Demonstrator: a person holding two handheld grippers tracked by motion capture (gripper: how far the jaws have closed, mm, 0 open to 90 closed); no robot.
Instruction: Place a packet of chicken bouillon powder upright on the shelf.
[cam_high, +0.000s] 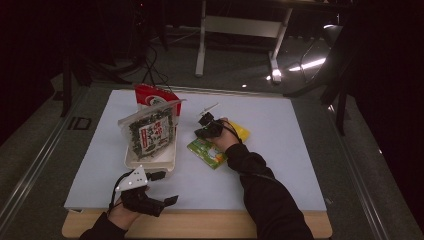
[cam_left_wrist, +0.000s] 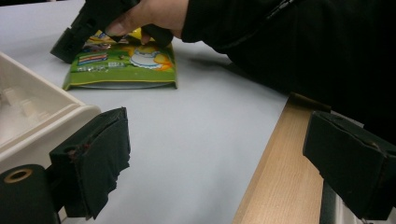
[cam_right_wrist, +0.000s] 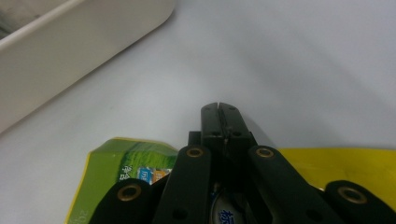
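Note:
A green snack packet (cam_high: 206, 151) lies flat on the white mat, partly over a yellow packet (cam_high: 240, 131). My right gripper (cam_high: 204, 125) rests above the green packet's far end, jaws shut, with nothing visible between them. In the right gripper view the closed tips (cam_right_wrist: 219, 112) reach past the green packet (cam_right_wrist: 121, 172) and the yellow packet (cam_right_wrist: 336, 163), over bare mat. My left gripper (cam_high: 165, 188) stands open near the table's front edge, beside the tray. Its own view shows the jaws (cam_left_wrist: 219, 163) wide apart, with the green packet (cam_left_wrist: 126, 65) and the right gripper (cam_left_wrist: 77, 32) beyond.
A white tray (cam_high: 150, 165) at the left holds a dark seaweed packet (cam_high: 150, 132) standing tilted, with a red packet (cam_high: 152, 97) behind it. The tray's corner (cam_left_wrist: 42, 126) sits close to my left jaw. The wooden table edge (cam_left_wrist: 280, 177) runs under the left gripper.

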